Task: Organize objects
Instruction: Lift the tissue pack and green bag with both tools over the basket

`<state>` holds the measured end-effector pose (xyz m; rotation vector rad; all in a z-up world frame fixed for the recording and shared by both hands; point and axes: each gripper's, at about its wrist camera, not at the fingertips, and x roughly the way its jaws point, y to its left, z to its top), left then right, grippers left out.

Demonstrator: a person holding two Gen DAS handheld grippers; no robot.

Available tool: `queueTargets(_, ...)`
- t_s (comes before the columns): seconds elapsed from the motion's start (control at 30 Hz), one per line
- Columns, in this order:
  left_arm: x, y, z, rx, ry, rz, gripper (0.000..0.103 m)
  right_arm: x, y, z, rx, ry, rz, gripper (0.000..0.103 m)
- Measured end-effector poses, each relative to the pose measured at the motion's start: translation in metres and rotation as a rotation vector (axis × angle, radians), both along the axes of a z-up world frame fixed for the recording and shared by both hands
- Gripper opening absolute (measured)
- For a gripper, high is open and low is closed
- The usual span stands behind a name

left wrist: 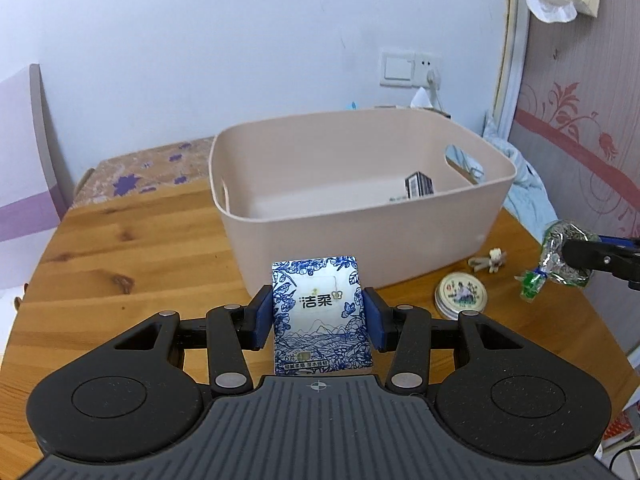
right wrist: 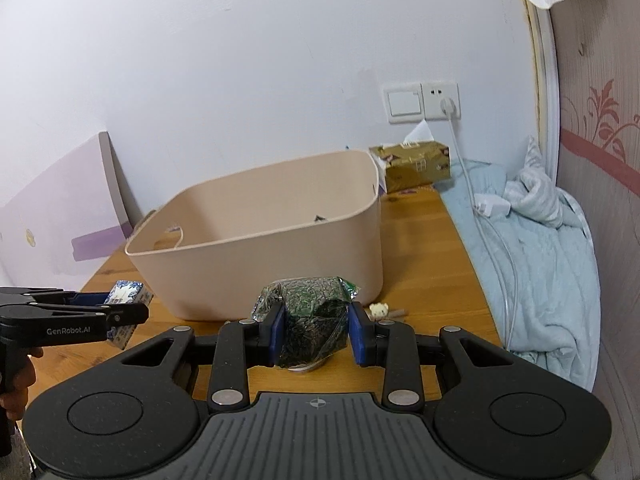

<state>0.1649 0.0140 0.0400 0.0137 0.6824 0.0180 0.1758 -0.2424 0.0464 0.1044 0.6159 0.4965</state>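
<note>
My left gripper (left wrist: 319, 316) is shut on a blue-and-white tissue pack (left wrist: 320, 312), held above the wooden table in front of the beige bin (left wrist: 360, 236). From the right wrist view the same tissue pack (right wrist: 127, 295) shows at the left in that gripper (right wrist: 116, 312). My right gripper (right wrist: 317, 330) is shut on a clear bag of dark seeds (right wrist: 314, 316) with green ends; the left wrist view shows the bag (left wrist: 560, 256) at the right edge. Inside the bin lies a dark box (left wrist: 419, 185).
A round tin (left wrist: 461, 294) and a small bear charm (left wrist: 493, 261) lie on the table (left wrist: 120, 248) right of the bin. A gold tissue box (right wrist: 414, 166) stands behind the bin. A pale blue blanket (right wrist: 540, 240) and a charger cable border the table's right side.
</note>
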Motion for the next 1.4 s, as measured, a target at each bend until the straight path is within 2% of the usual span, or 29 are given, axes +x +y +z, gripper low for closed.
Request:
queueTargets(0.63,0.013,0.005,0.042,0.032,-0.104,-0.003,0.048,0.005,0.005,0.043,0.016,-0.118,-0.021,0.031)
queueTargets(1.03,0.046,0.013,0.048,0.042,-0.115,-0.003,0.048,0.026,0.011,0.055,0.026,-0.143,-0.061,0.031)
queueTargets(1.4,0.083,0.011,0.041,0.039,-0.108,-0.004,0.048,0.048,0.026,0.059,0.005,-0.158,-0.071,0.031)
